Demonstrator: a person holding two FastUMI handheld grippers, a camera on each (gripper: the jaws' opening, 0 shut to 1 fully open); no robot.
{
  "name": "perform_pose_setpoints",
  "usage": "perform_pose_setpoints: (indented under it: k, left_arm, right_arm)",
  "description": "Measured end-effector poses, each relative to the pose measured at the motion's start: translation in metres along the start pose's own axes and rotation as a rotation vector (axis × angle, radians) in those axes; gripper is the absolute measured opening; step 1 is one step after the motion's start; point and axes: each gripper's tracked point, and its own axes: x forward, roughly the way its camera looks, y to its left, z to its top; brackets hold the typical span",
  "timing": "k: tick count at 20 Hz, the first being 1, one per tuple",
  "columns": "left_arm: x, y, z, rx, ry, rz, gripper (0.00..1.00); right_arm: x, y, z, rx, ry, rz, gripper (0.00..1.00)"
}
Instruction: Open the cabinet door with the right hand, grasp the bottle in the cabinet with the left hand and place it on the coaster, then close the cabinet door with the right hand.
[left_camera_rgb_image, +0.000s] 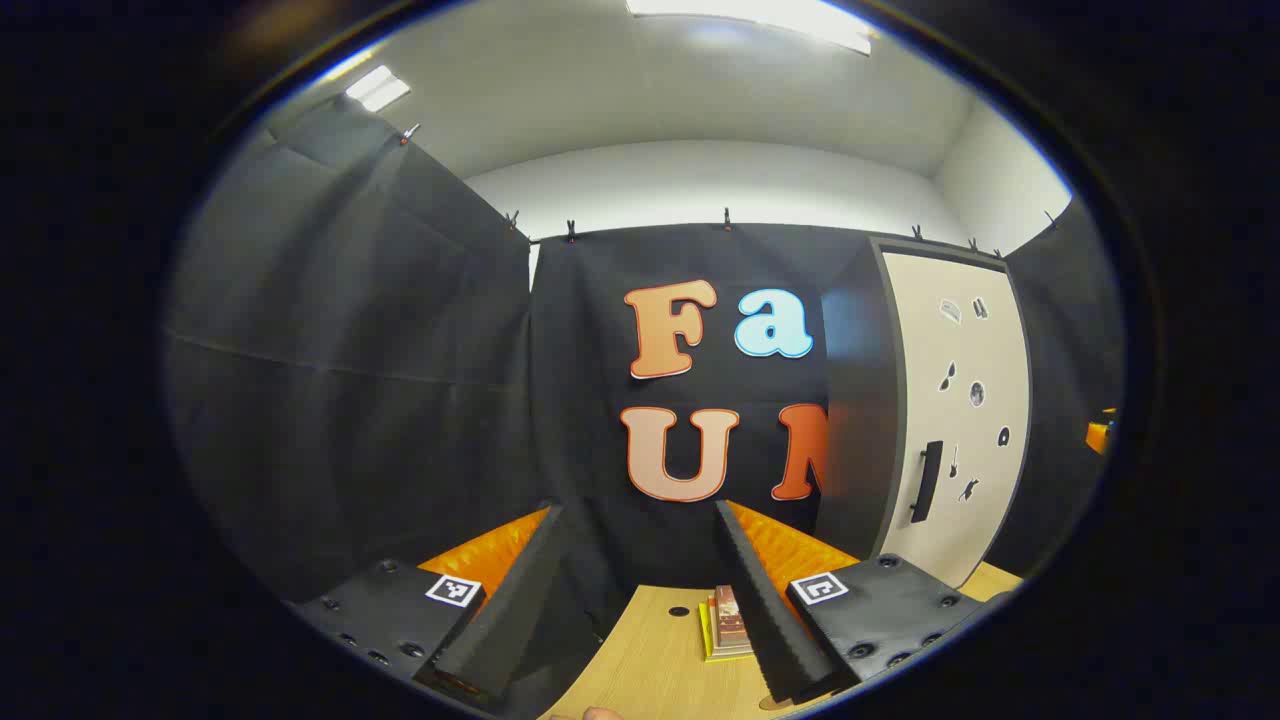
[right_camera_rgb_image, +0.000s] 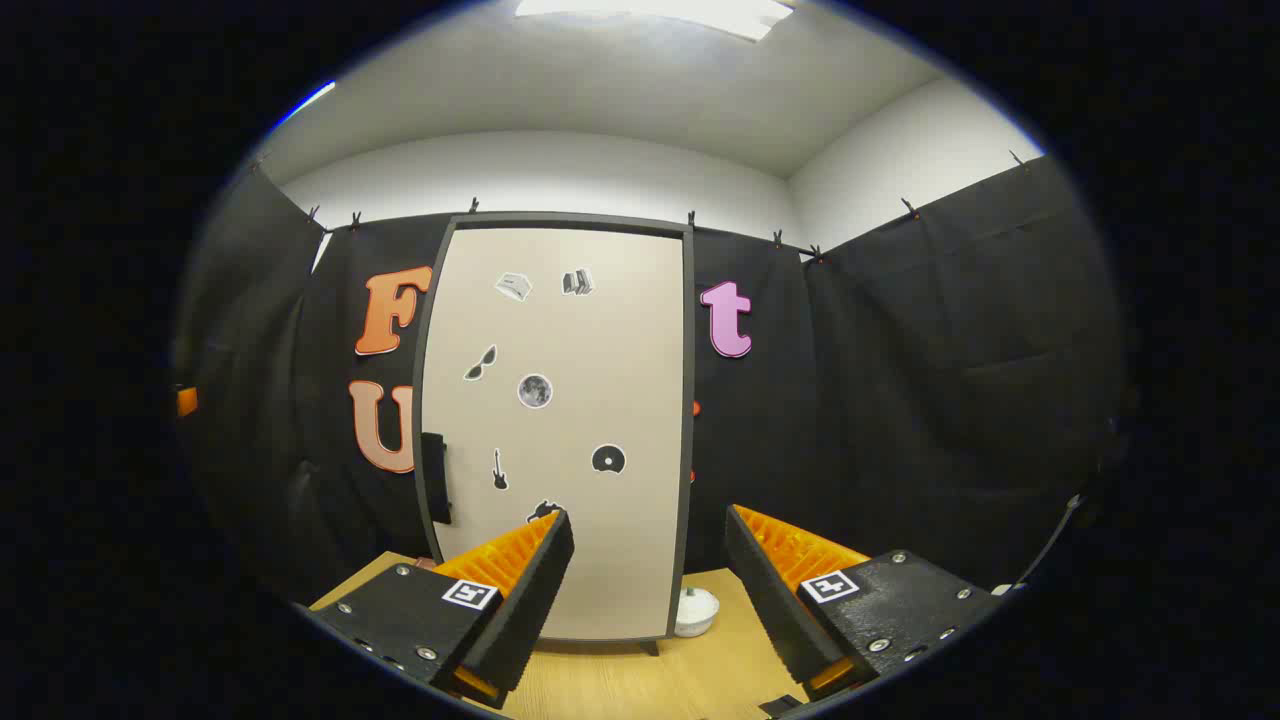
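Note:
The cabinet (right_camera_rgb_image: 560, 420) stands upright on the wooden table, its beige sticker-covered door shut, with a black handle (right_camera_rgb_image: 435, 478) on the door's left edge. My right gripper (right_camera_rgb_image: 648, 525) is open and faces the door a short way off, right of the handle, touching nothing. In the left gripper view the cabinet (left_camera_rgb_image: 965, 410) stands to the right, with its handle (left_camera_rgb_image: 927, 480) showing. My left gripper (left_camera_rgb_image: 637, 512) is open and empty, aimed at the cloth wall left of the cabinet. The shut door hides whatever is inside.
A small stack of books (left_camera_rgb_image: 728, 620) lies on the wooden table (left_camera_rgb_image: 650, 660) just ahead of my left gripper. A white round object (right_camera_rgb_image: 695, 610) sits on the table (right_camera_rgb_image: 640, 685) at the cabinet's right foot. Black cloth walls close in the booth.

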Motion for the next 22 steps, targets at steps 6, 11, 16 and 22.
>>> perform_pose_setpoints:
  k: [6, 11, 16, 22]
  left_arm:
    - [-0.007, 0.013, 0.013, 0.023, -0.010, -0.005, 0.96]
    - [-0.008, 0.020, 0.010, 0.033, 0.000, -0.011, 0.96]
    - [-0.009, 0.023, 0.008, 0.031, 0.007, -0.023, 0.99]
    - [-0.012, 0.031, 0.007, 0.029, 0.005, -0.016, 0.96]
  right_arm:
    - [-0.016, 0.000, 0.014, -0.009, -0.018, -0.016, 0.94]
    - [-0.025, 0.002, 0.016, 0.005, -0.018, -0.021, 0.95]
    - [-0.031, 0.007, 0.018, -0.002, -0.020, -0.024, 0.94]
    - [-0.032, 0.020, 0.016, 0.004, -0.015, -0.009, 0.95]
